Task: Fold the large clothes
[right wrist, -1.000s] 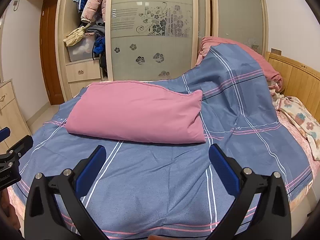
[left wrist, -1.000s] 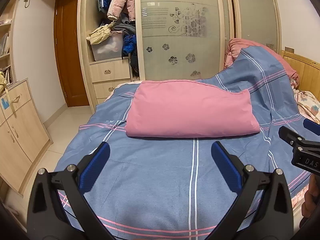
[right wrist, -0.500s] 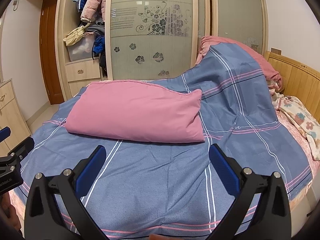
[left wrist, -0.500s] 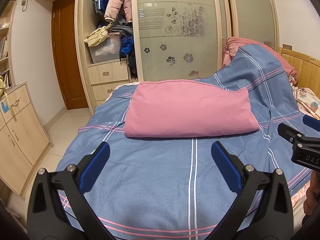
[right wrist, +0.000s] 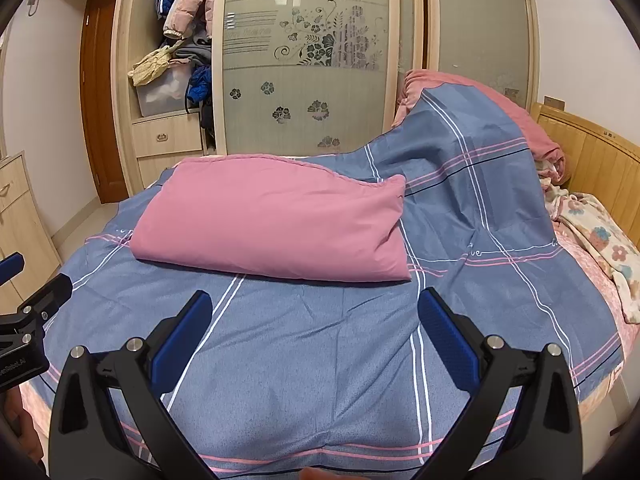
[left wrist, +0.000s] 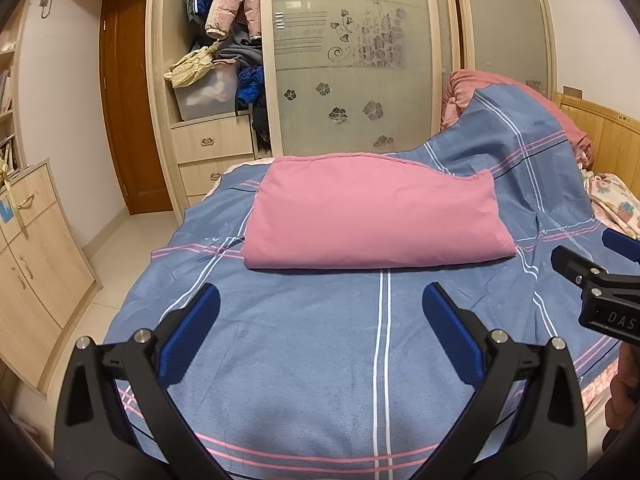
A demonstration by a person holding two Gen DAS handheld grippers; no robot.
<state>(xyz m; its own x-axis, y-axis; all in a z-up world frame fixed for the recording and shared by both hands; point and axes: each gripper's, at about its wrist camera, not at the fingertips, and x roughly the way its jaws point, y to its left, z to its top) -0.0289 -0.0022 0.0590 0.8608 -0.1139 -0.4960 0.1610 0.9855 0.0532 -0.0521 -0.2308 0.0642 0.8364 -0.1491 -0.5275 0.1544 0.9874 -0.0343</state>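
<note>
A pink folded quilt (left wrist: 372, 220) lies across the middle of a bed, on a blue sheet with white and pink stripes (left wrist: 320, 352). It also shows in the right wrist view (right wrist: 272, 224), on the same sheet (right wrist: 312, 368). My left gripper (left wrist: 320, 300) is open and empty, held above the sheet's near part, short of the quilt. My right gripper (right wrist: 314, 304) is open and empty too, at the same distance. Each gripper shows at the edge of the other's view: the right one (left wrist: 600, 280), the left one (right wrist: 28, 320).
A wardrobe with frosted sliding doors (left wrist: 352, 72) and an open section stuffed with clothes (left wrist: 224, 40) stands behind the bed. A wooden cabinet (left wrist: 32, 256) is at the left, the wooden headboard (right wrist: 592, 160) and a floral blanket (right wrist: 600, 236) at the right. The sheet rises over a heap (right wrist: 472, 128).
Both grippers have stayed open and almost still. The left view has drifted slightly; the quilt and sheet have not moved.
</note>
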